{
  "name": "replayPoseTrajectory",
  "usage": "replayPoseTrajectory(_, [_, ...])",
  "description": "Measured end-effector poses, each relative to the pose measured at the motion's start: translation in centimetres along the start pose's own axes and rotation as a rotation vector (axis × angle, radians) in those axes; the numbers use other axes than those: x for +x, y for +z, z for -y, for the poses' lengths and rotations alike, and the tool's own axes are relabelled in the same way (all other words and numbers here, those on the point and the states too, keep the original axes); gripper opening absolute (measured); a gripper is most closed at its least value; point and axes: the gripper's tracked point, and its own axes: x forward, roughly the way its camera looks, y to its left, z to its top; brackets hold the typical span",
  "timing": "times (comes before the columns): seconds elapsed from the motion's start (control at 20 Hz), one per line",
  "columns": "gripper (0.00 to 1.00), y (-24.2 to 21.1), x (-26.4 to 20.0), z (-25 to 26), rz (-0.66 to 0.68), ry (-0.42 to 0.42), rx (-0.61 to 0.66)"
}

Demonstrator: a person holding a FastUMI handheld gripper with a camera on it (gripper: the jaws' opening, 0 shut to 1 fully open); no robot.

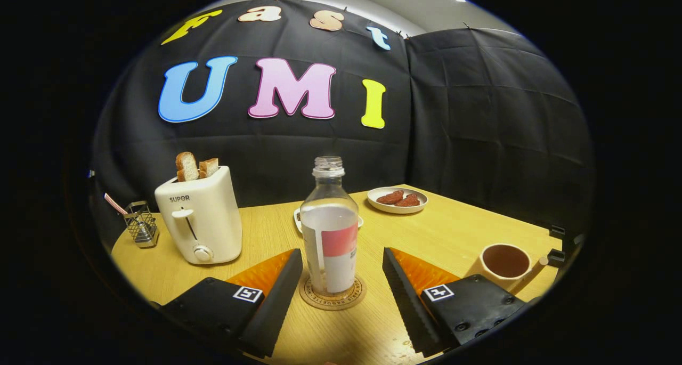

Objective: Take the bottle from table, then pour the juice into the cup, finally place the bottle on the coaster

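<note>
Claw (341,280) open, clearing bottle (329,232) upright on coaster (332,297).

This is a staged recording booth dressed as a breakfast kitchen: black cloth walls (479,114) enclose a wooden surface (453,232) carrying a toaster (200,216) with bread slices (194,167), a plate of food (397,200) and a wire holder (141,224).

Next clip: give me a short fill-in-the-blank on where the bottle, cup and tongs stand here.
1. The bottle stands upright on the ____.
2. The tongs are ____, one finger on each side of the bottle, neither touching it.
3. The bottle's neck has no ____ on it.
4. The cup sits beside the ____ finger.

Missing words: coaster; open; cap; right
</note>
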Motion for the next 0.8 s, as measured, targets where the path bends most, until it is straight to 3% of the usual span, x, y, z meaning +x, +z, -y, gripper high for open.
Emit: replayPoseTrajectory(0.8, [0.94,5.0,-10.8,0.8,0.002,0.319,-0.049])
